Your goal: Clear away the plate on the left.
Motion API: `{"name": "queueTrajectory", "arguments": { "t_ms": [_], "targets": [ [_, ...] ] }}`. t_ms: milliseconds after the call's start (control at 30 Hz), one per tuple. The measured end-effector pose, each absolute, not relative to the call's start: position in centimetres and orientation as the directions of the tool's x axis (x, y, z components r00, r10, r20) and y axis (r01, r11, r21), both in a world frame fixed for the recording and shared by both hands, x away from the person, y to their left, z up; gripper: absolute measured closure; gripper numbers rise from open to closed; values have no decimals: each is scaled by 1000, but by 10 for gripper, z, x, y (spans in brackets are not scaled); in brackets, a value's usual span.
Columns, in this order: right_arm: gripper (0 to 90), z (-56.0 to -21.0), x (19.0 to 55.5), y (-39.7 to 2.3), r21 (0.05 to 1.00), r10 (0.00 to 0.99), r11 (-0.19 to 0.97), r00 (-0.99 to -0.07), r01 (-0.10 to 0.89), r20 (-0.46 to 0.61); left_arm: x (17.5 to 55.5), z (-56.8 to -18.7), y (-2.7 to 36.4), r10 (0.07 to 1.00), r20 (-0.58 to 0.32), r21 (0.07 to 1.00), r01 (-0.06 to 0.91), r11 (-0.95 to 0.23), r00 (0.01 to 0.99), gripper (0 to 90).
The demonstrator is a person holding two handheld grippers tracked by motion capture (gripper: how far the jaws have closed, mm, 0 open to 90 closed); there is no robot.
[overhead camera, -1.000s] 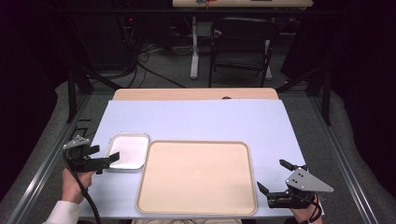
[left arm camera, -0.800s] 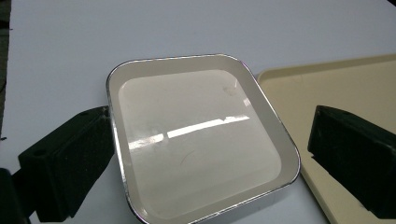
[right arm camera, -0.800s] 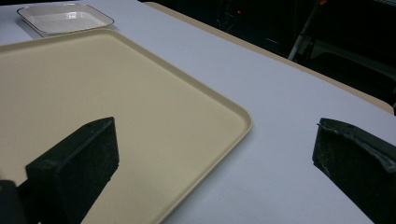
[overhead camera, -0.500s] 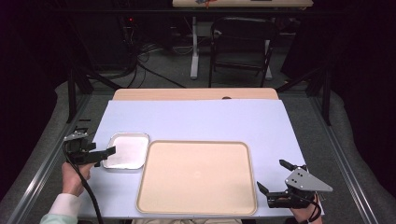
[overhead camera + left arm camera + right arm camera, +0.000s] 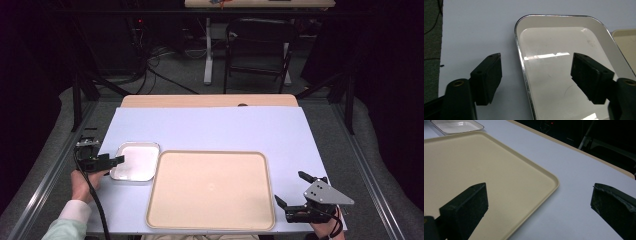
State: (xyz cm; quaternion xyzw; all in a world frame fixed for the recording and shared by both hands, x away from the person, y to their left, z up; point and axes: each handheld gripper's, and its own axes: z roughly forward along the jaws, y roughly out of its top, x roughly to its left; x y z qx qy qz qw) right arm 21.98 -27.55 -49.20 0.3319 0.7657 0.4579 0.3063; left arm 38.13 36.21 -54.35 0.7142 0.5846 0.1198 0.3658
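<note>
Worktop (image 5: pixel 210 130) covered in pale lilac sheet carries two things in the high view: a small silver-rimmed white tray (image 5: pixel 135 161) at the left and a large beige tray (image 5: pixel 210 190) just beside it, their near edges almost meeting.

Seen from above, the left hand-held gripper (image 5: pixel 116 160) sits at the small tray's left edge, held by a hand (image 5: pixel 82 181) in a pale sleeve, but from there the jaw gap is too small to read. The left gripper view settles it: the left hand-held gripper (image 5: pixel 536 75) is spread wide, one jaw over the bare sheet outside the rim, the other over the tray's glossy white floor, so the chrome rim runs up between them. Neither jaw is seen touching the rim. That view also catches a sliver of the beige tray at its right edge, and dark floor at its left.

From above, the right hand-held gripper (image 5: pixel 292 192) lies at the near right corner of the worktop, beside the beige tray, with its grey plate on top. The right gripper view shows the right hand-held gripper (image 5: pixel 539 200) wide too, one jaw above the beige tray's corner, the other above the sheet, holding nothing; the small tray (image 5: pixel 456 126) appears far off at top left.
</note>
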Motion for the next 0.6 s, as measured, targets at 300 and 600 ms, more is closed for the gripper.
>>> {"name": "queueTrajectory", "arguments": {
  "t_ms": [300, 600],
  "targets": [
    [19, -492, 220, -275, 903, 790, 362, -591, 232, -165, 386, -551, 359, 926, -245, 637, 767, -71, 289, 434],
    [21, -492, 220, -275, 901, 792, 365, -586, 234, -169, 385, -554, 357, 941, -219, 638, 768, -60, 256, 573]
  ]
}}
